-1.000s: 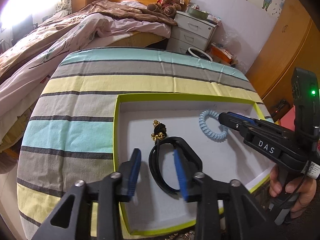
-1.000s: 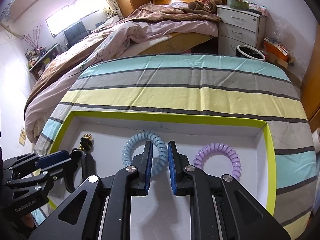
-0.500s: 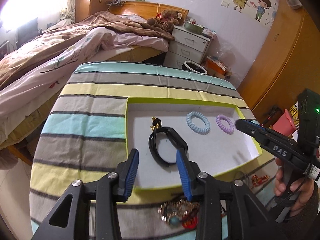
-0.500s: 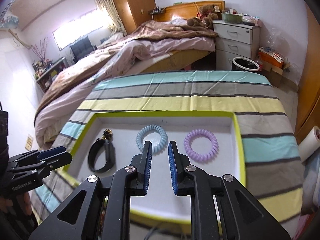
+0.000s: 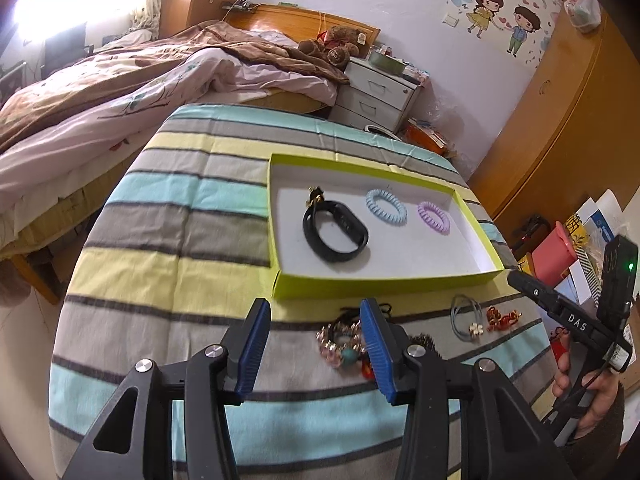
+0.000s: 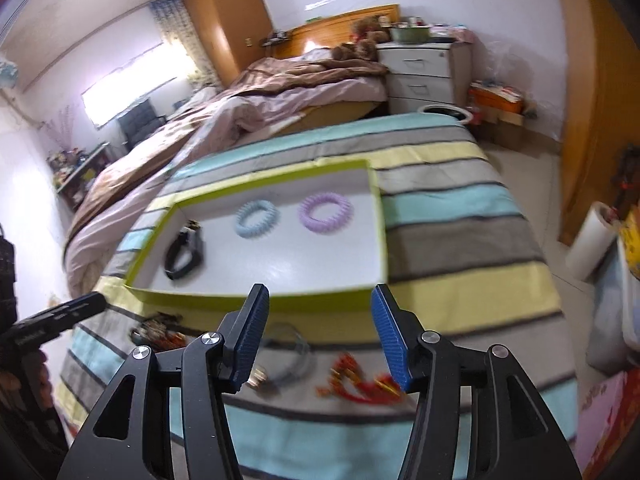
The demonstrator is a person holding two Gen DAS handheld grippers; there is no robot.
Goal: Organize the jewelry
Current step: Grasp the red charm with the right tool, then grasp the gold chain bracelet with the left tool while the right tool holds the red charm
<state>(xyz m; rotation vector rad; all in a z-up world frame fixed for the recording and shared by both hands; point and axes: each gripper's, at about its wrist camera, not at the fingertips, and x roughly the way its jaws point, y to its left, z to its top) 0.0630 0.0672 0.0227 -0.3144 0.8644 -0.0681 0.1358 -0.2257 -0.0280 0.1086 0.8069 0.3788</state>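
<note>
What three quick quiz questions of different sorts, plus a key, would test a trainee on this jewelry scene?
1. True or false: the black wristband lies inside the white tray with the lime-green rim.
2. Multiple choice: the lilac spiral hair tie lies in the tray next to A) a red ornament, B) the pale-blue spiral hair tie, C) a beaded bracelet.
3. Fill in: the left gripper and the right gripper both stand ____.

Key: 1 true; 2 B; 3 open.
</note>
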